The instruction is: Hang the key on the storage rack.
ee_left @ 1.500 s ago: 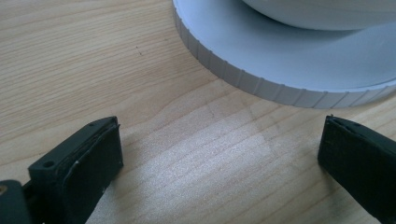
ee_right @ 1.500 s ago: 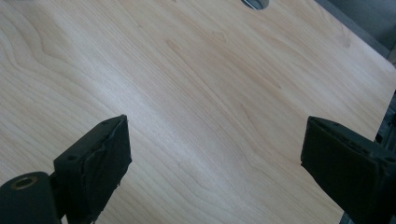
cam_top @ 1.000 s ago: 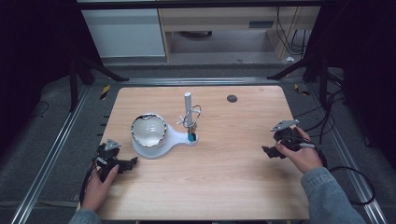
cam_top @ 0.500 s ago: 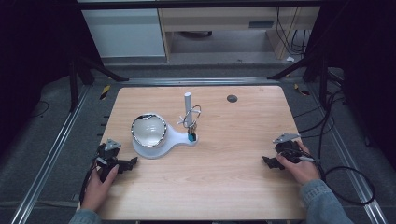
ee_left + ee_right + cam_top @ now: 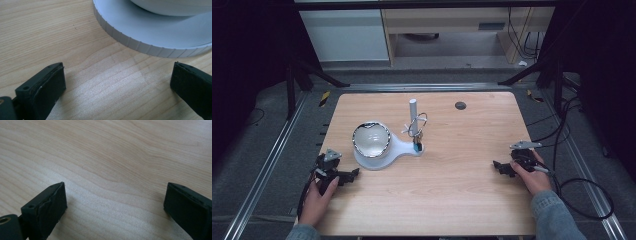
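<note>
With both the left gripper (image 5: 353, 173) and right gripper (image 5: 497, 165) released and resting on the table (image 5: 452, 200), we judge nothing started; the stand (image 5: 140, 37) just ahead of the left jaws needs reaching.

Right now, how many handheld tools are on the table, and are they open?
2. The left tool sits near the table's front left edge, jaws apart, pointing at the white stand's base. The right tool rests at the right edge, jaws apart over bare wood.
</note>
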The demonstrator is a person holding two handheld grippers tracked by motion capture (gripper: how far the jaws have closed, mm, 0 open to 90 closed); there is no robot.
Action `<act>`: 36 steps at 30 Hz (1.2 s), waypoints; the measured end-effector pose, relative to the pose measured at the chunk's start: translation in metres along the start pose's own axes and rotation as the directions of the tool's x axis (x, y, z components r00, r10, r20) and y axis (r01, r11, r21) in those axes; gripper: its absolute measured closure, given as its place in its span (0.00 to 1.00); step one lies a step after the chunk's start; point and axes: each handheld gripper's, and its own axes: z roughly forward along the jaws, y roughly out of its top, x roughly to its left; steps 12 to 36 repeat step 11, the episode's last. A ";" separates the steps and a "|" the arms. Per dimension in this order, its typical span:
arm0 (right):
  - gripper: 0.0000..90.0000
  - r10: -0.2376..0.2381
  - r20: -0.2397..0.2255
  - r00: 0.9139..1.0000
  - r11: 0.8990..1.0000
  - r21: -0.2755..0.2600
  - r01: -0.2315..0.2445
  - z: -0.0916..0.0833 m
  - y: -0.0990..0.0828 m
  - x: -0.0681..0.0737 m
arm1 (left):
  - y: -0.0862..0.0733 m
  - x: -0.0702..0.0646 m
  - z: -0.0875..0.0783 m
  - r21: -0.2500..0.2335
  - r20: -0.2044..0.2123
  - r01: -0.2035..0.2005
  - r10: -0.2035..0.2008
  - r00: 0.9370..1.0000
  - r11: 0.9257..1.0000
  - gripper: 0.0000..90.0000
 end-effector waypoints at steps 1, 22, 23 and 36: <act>0.05 0.005 0.001 1.000 1.000 -0.003 -0.005 0.000 0.000 0.000 | 0.000 0.000 0.000 0.000 0.000 0.000 0.000 1.000 1.000 0.00; 0.03 0.030 0.030 0.999 1.000 0.002 -0.030 0.002 0.001 0.002 | 0.000 0.000 0.000 0.000 0.000 0.000 0.000 1.000 1.000 0.00; 0.03 0.030 0.030 0.999 1.000 0.002 -0.030 0.002 0.001 0.002 | 0.000 0.000 0.000 0.000 0.000 0.000 0.000 1.000 1.000 0.00; 0.03 0.030 0.030 0.999 1.000 0.002 -0.030 0.002 0.001 0.002 | 0.000 0.000 0.000 0.000 0.000 0.000 0.000 1.000 1.000 0.00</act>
